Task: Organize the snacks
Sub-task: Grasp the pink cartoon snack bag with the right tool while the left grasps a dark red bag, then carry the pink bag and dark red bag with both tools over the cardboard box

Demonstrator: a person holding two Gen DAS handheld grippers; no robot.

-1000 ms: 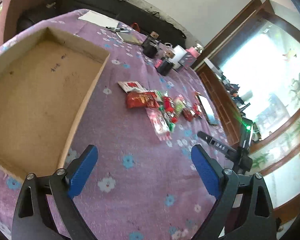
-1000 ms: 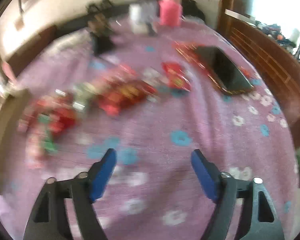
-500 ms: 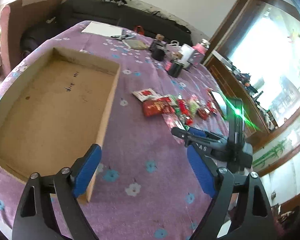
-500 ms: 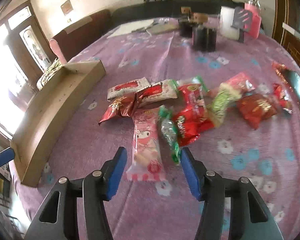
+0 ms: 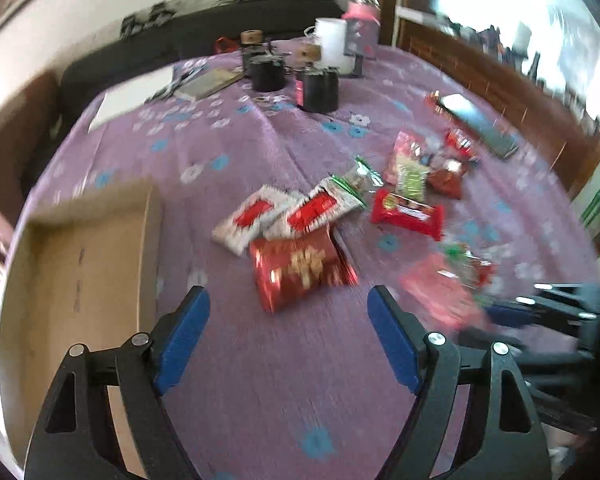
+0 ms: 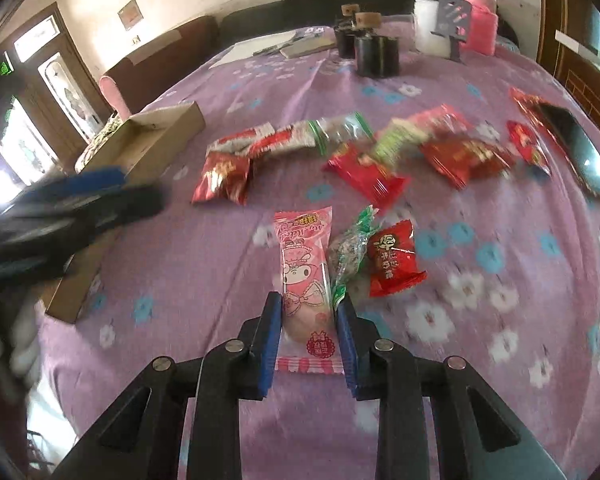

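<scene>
1. Right gripper: jaws just closing in, blue pads now pressed against both long edges of the pink cartoon-printed snack packet, pinching its near end.
2. Pink packet: flat on the purple flower-print cloth over the surface, well apart from the shallow brown cardboard box, lengthwise along the gripper's line.
3. Just beside the pink packet, on the side away from the box: a clear green-ended wrapper, then a small red square packet touching it.
4. Left gripper: jaws spread wide though just narrowing, nothing between the blue pads, hovering over bare cloth close to the box's long wall.
5. Beyond the left gripper, near the box: a crumpled red foil packet with gold print, with two red-and-white packets touching its far edge.
6. Farther from the box: a red bar-shaped wrapper, a light green packet and more red packets, loosely scattered; blurred, so printing unreadable.
7. Farthest from the box, near the cloth's edge: a dark smartphone lying flat.
8. At the far end, well apart from the box: two black cylindrical containers, a white cup, a pink bottle, white paper.
9. Box: open-topped, interior bare where visible.
</scene>
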